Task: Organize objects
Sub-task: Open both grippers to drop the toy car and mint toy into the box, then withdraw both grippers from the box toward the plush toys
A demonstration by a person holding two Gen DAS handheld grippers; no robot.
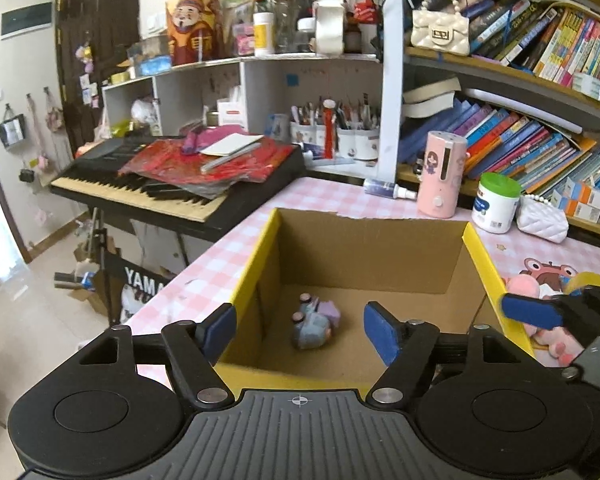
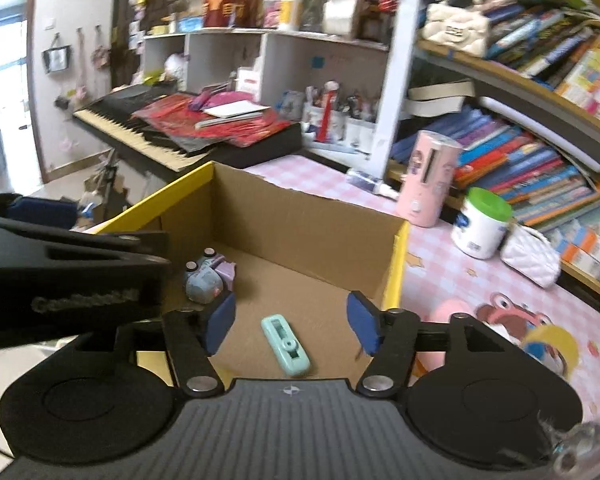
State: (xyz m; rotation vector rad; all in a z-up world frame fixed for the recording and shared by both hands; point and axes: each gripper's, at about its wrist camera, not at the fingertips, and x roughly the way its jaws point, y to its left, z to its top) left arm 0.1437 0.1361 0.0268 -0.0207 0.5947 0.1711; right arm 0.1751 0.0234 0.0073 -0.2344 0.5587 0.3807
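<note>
Hovering over the box (image 1: 476, 248), both grippers, left (image 1: 300, 330) and right (image 2: 290, 322), stand apart and empty. Toy (image 1: 314, 322) and teal case (image 2: 286, 346) lie inside the box. Lift clear of the box's walls before seeking the next item on the worktop (image 1: 236, 248).

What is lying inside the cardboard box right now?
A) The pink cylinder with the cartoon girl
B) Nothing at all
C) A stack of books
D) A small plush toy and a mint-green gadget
D: the right wrist view shows a small blue-and-purple plush toy and a mint-green gadget lying apart on the floor of the cardboard box, while the pink cylinder stands outside on the checked tablecloth.
</note>
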